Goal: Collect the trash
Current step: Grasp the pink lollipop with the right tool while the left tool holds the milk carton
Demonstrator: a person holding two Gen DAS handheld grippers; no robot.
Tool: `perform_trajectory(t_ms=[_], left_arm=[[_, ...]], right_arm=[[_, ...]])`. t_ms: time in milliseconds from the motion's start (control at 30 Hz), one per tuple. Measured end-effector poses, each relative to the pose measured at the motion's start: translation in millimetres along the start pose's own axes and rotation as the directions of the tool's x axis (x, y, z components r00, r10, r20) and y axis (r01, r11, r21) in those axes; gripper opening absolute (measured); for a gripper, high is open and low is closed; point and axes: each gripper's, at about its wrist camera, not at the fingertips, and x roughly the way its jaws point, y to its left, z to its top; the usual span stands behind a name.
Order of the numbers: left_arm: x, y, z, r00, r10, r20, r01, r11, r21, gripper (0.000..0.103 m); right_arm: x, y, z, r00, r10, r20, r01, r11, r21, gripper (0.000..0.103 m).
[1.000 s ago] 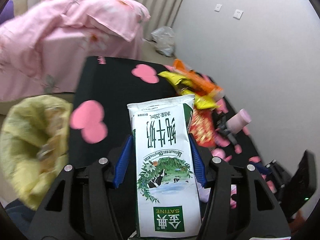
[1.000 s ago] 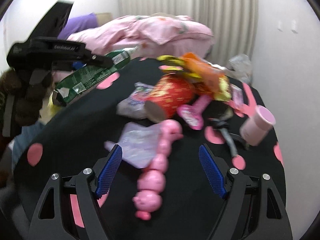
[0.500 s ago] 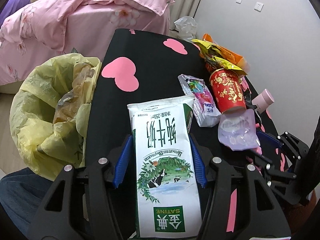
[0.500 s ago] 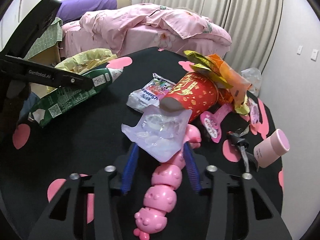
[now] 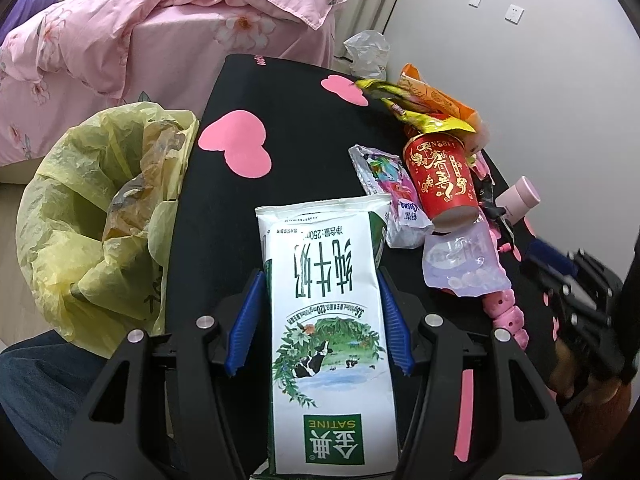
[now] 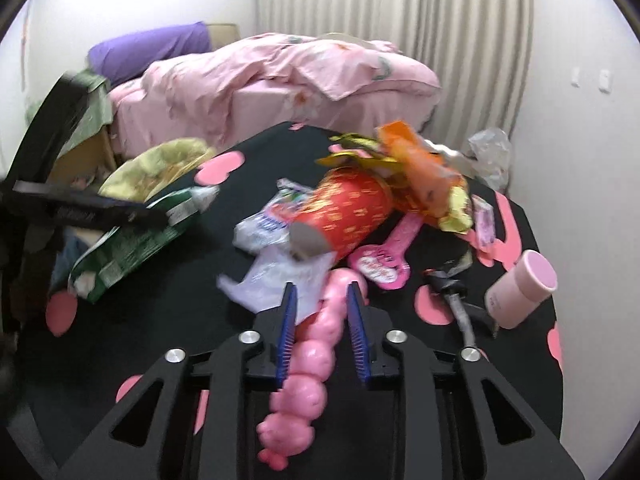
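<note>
Left gripper (image 5: 320,316) clenched on a white-and-green milk carton (image 5: 326,320), blue pads pressed against both long sides, carton lying lengthwise between the fingers and jutting forward over the black table (image 5: 300,120) with its pink heart prints. Off the table's left edge, a bin lined with a yellow bag (image 5: 92,220), mouth open, crumpled brownish plastic already inside; carton is near it but over the tabletop, not over the bin. Right gripper (image 6: 322,300) has its jaws narrowed around two things at once: a crumpled clear plastic wrapper (image 6: 272,280), which spreads out to the left of the left pad, and a pink bead-chain toy (image 6: 316,360) running down between the fingers toward the camera. Frame is motion-blurred; cannot tell whether the pads press on the wrapper, the toy or both. Just beyond the wrapper, a red paper cup (image 6: 348,212) on its side, base toward the gripper, with a silvery snack packet (image 6: 264,224) beside it on the left. Behind the cup, a heap of orange and yellow wrappers (image 6: 424,172). To the right: a flat pink tag-shaped item (image 6: 384,264), a dark pump nozzle (image 6: 452,288), and a pale pink bottle (image 6: 520,288) lying tilted near the table's right edge. Pink bed (image 6: 280,76) and curtains beyond the table.
</note>
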Motion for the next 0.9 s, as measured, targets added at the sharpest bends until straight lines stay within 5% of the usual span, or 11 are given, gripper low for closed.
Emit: perform_trajectory(t_ms=[233,400,500,667,900], left_arm=[[2.7,-3.0,2.6,0.999,-0.024,-0.043,0.025,1.0,0.014,0.052],[2.3,-3.9,4.1,0.998,-0.02,-0.061,0.022,1.0,0.02,0.052],[3.0,-6.2,4.2,0.997,-0.02,-0.075,0.022,0.999,0.029,0.052],[4.4,-14.1,4.9,0.994,-0.029,-0.102,0.035,0.998,0.061,0.053],[16.0,-26.7,9.4,0.987,0.008,-0.163,0.011,0.993,0.117,0.056]], right_arm=[[61.6,-58.5,15.9,0.997,0.008,-0.075,0.005,0.985,0.17,0.037],[99.0,-85.2,17.8,0.983,0.143,-0.117,-0.102,0.948,0.3,0.037],[96.1,-76.2,19.1,0.974,0.196,-0.111,-0.16,0.949,0.272,0.036],[71.8,-59.0,15.0,0.985,0.141,-0.098,-0.121,0.975,0.184,0.011],[32.6,-60.4,-1.8,0.994,0.095,-0.048,-0.085,0.98,0.182,0.006]])
